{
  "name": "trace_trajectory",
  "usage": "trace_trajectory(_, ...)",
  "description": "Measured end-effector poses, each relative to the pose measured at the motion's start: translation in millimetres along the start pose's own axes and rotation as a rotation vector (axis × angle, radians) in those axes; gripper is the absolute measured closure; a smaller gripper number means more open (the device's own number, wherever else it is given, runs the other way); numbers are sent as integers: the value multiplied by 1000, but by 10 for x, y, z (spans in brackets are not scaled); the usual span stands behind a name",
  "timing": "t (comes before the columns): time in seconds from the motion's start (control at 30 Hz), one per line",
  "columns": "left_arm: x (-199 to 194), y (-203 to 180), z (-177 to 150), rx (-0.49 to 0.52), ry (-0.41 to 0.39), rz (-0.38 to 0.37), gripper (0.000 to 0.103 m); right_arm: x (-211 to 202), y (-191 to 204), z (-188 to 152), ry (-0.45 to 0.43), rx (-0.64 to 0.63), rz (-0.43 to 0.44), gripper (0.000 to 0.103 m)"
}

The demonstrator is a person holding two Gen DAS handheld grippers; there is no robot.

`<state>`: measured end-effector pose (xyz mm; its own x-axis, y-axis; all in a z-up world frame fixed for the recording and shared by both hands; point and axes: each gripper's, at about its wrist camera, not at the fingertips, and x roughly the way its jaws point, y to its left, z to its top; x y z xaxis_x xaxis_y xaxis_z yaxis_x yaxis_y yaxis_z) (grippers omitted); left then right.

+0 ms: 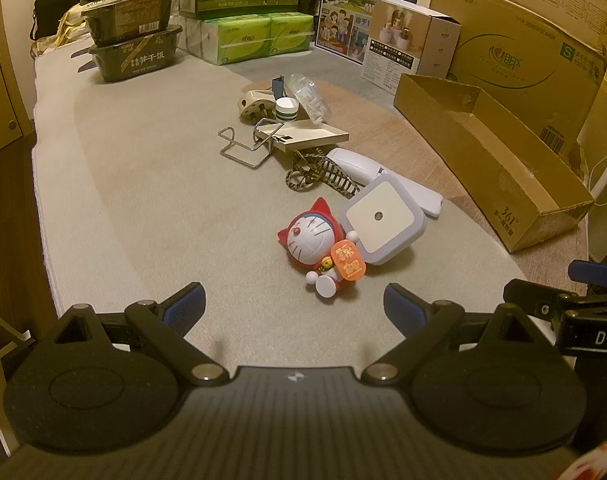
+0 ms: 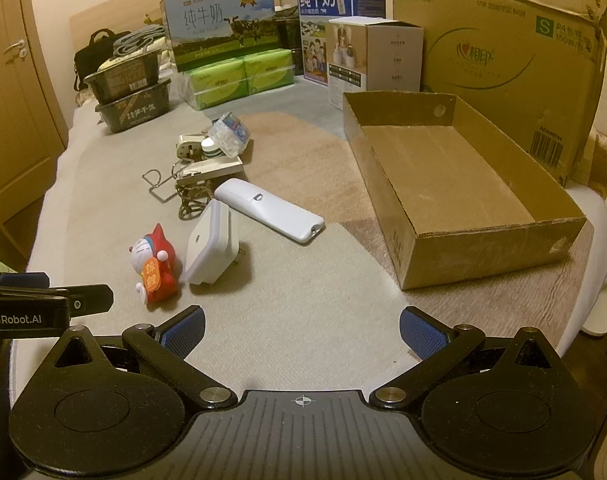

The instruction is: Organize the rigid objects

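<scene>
**Tongs Open, Toy Ahead of Left Unit**

Both tongs, left [image 1: 294,300] and right [image 2: 302,330], stand spread wide and hold nothing. The cat toy [image 1: 321,246] lies on the bed directly ahead of the left tongs, its long axis running near to far. It touches the square night light [image 1: 383,220]. The empty cardboard box [image 2: 455,184] sits right, nearer the right tongs.

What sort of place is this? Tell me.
Probably a bedroom at home used for storage: a padded bed-like surface, a wooden door, and stacked milk cartons beside a big cardboard box.
</scene>
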<state>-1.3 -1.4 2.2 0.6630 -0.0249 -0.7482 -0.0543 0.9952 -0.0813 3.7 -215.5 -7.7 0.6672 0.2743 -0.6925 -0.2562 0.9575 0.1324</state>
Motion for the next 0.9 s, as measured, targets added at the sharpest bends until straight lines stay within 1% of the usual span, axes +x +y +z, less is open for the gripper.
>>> trace_trajectory(0.33, 25, 42, -32, -2, 5, -3, 8, 30, -6, -17, 7, 3, 0, 0)
trace_trajectory(0.53, 65, 72, -32, 24, 2, -4, 8, 64, -8, -33, 9, 7, 3, 0)
trace_trajectory(0.63, 90, 85, -25, 50, -8, -10, 8, 88, -8, -44, 8, 5, 11, 1)
trace_trajectory(0.7, 116, 99, -18, 76, -16, -27, 10, 114, -3, -48, 7, 3, 19, 1)
trace_trajectory(0.8, 167, 110, 6, 124, -33, -69, 11, 145, 12, -53, 3, -11, 34, 1)
trace_trajectory(0.9, 243, 90, 47, 192, -42, -86, 11, 186, 30, -54, -2, -33, 51, 1)
